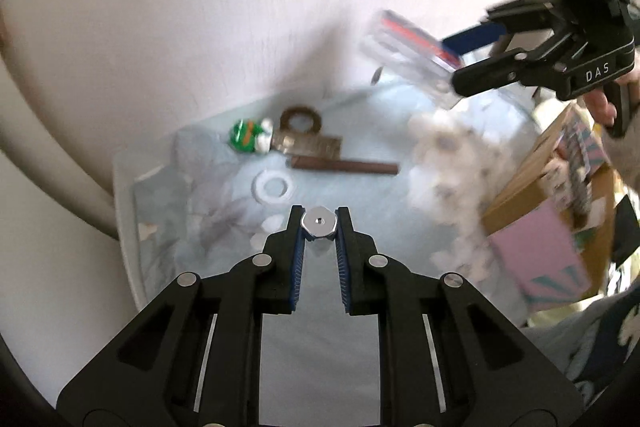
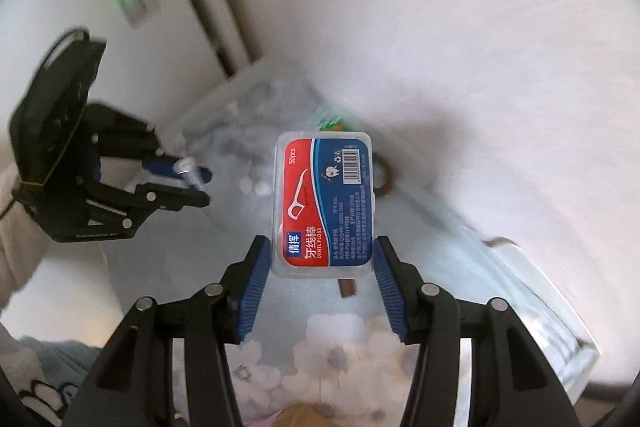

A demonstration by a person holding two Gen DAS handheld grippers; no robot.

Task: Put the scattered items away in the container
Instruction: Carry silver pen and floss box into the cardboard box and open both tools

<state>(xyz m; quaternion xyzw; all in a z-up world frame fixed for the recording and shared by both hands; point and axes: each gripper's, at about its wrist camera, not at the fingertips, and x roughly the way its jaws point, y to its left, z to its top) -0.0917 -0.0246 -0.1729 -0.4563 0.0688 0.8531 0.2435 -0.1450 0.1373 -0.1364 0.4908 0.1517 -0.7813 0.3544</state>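
Floss-pick box [image 2: 324,203], a clear hard-plastic case with a glossy red-and-blue label reading "Dental Floss", hangs above the container [image 1: 124,211], pinched across its lower end between the ribbed blue pads [image 2: 256,283] of the right gripper [image 2: 323,267]. From the left wrist view the same box shows blurred at two o'clock, held out over the tray's far corner. The left gripper [image 1: 319,227], at six o'clock in its own view, is drawn in narrow on a small silver metal nut [image 1: 319,223] with rounded corners and a centre hole.

Inside the pale, floral-printed container lie a white plastic ring [image 1: 274,187] just past the nut at twelve o'clock, a dark flat stick [image 1: 344,167], a brown ring [image 1: 301,119] and a green round piece [image 1: 246,135] toward eleven o'clock.

Both pieces look ready to be let go into the tray. The smooth case probably slips easily, so lowering it close to the lining before easing the pads apart should keep it from bouncing onto the loose pieces. The nut would likely roll; releasing it low and over a bare patch looks wise.
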